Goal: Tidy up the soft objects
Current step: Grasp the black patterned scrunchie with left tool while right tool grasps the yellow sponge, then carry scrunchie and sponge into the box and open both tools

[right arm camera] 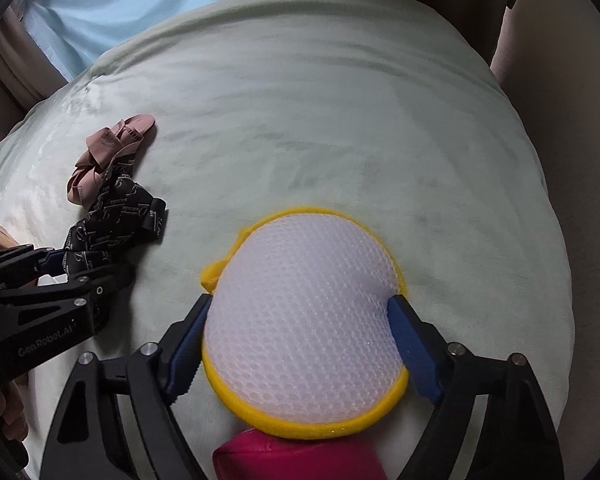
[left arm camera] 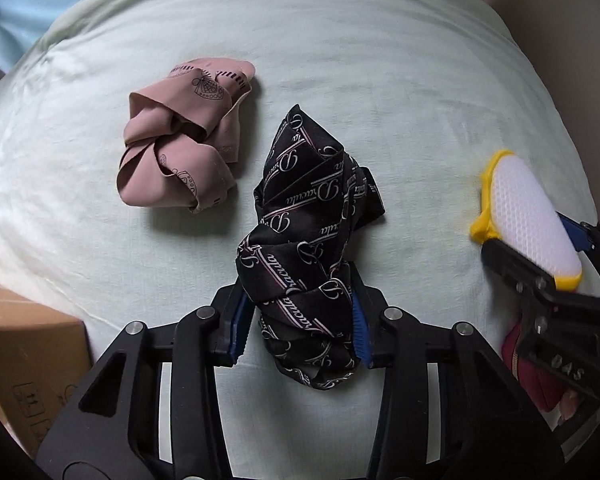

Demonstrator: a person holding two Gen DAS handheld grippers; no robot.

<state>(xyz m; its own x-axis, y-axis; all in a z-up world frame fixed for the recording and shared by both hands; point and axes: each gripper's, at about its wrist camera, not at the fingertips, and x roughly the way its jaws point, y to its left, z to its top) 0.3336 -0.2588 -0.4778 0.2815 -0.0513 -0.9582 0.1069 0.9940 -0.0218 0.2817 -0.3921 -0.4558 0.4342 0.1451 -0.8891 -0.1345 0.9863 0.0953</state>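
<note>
Scarves lie on the pale green bedcover [left arm camera: 380, 80]: a crumpled pink scarf [left arm camera: 180, 136] sits ahead and to the left of the left gripper [left arm camera: 298, 324], just beside a black scarf [left arm camera: 308, 232] with white lettering, whose near end is pinched between that gripper's blue pads [left arm camera: 358, 328]. Well to its right, a white mesh pouch [right arm camera: 304, 320] with yellow trim sits between the right gripper's [right arm camera: 300, 348] blue fingers [right arm camera: 412, 352], both pressing its sides. Just behind it, at the gripper's base, lies a red cloth item [right arm camera: 300, 456].
</note>
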